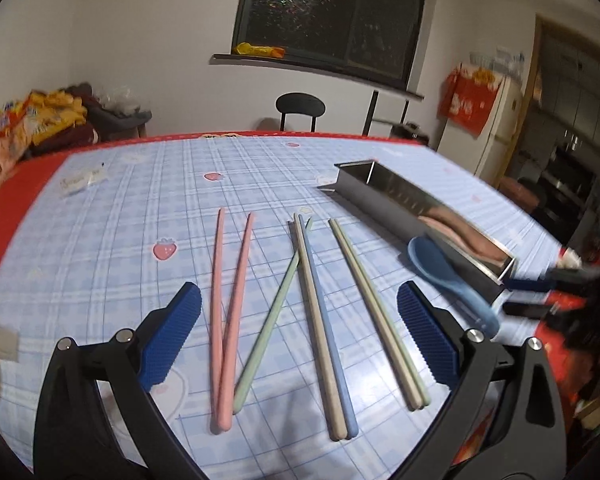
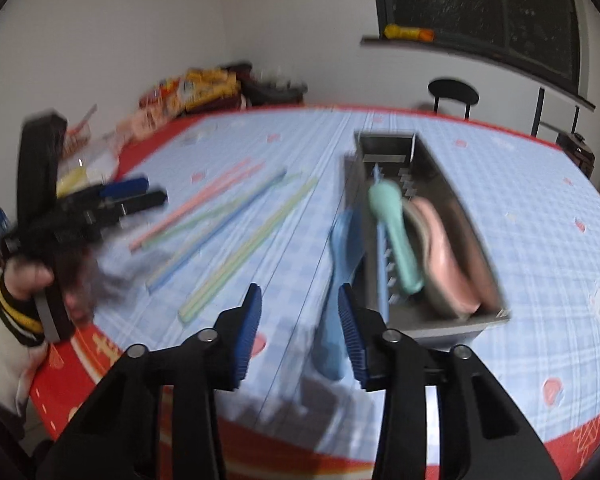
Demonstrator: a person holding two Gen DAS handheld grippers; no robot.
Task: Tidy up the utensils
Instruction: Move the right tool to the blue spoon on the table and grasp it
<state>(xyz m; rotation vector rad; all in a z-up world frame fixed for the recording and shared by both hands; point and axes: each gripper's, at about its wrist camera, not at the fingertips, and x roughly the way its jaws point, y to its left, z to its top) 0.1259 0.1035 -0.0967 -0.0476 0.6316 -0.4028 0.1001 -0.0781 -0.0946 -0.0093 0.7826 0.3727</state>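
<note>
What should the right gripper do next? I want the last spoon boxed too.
Probably close the right gripper on the blue spoon. The spoon lies on the tablecloth beside the metal box, outside it, while other spoons sit inside. Its handle runs between the jaws, which look parted with nothing gripped yet.

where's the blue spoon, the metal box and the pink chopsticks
blue spoon (image 1: 439,268): left wrist view, on its bowl, on the table beside the box
metal box (image 1: 383,196): left wrist view, on its near side wall
pink chopsticks (image 1: 220,300): left wrist view, midway along the left stick
</note>
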